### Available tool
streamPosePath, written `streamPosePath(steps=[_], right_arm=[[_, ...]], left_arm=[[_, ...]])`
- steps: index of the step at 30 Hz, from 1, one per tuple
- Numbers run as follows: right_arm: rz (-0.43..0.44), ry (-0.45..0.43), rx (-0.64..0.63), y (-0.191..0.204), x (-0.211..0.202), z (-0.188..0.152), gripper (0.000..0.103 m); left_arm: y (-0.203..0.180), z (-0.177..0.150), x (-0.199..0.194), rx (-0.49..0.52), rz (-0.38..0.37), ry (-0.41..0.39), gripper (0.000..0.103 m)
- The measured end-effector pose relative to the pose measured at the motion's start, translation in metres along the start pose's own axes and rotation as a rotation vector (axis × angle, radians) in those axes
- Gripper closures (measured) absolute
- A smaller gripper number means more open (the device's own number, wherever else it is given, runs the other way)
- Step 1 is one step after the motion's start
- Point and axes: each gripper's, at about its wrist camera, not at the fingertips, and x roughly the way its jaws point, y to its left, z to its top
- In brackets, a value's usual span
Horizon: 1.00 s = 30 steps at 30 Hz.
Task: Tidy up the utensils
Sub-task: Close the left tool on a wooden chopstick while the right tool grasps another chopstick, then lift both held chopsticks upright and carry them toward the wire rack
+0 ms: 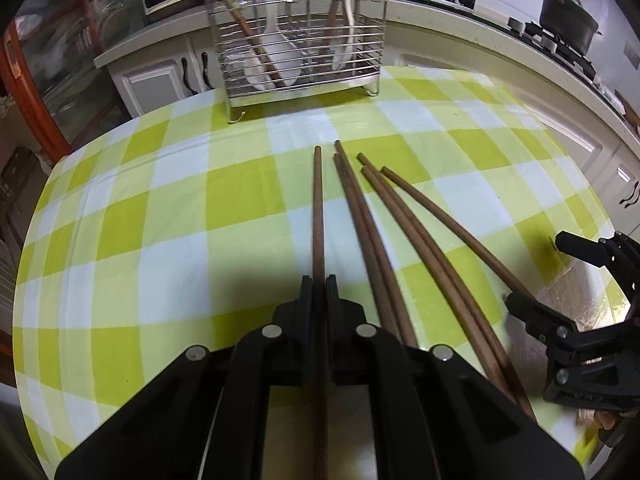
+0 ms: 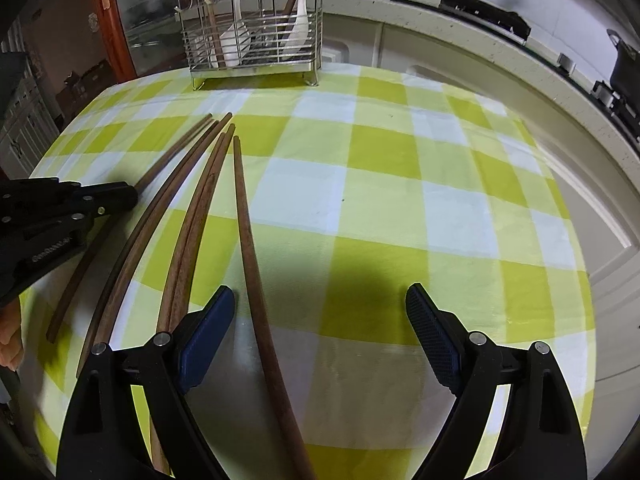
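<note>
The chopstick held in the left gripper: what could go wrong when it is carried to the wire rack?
1. The left gripper clamps one chopstick near one end, so the long free part may swing or slip.
2. Five other chopsticks lie close beside it; lifting may nudge them.
3. The wire utensil rack already holds white spoons and a leaning wooden utensil, which may block the chopstick's entry.
</note>
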Motion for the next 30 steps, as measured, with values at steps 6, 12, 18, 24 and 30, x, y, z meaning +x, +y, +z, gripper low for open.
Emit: streamPosePath(steps=[6, 12, 18, 24, 30], right_arm=[[0.019, 0.004, -0.015, 0.003, 0.003, 0.008, 0.038], [0.045, 0.005, -0.038, 0.010, 0.002, 0.013, 0.061], [0.043, 0.008, -0.037, 0.009, 0.002, 0.017, 0.088], [0.052, 0.001, 0.002, 0.000, 0.001, 0.017, 0.093], [0.057, -0.029, 0.029, -0.010, -0.009, 0.019, 0.093]], left_arm=[[0.017, -0.008, -0.011, -0.036, 0.010, -0.013, 0.096], [0.030, -0.011, -0.017, -0.065, 0.012, -0.025, 0.096], [0.037, -0.015, -0.020, -0.085, 0.002, -0.031, 0.096], [0.042, -0.017, -0.026, -0.103, 0.000, -0.044, 0.096], [0.047, -0.016, -0.035, -0.121, -0.012, -0.071, 0.096]])
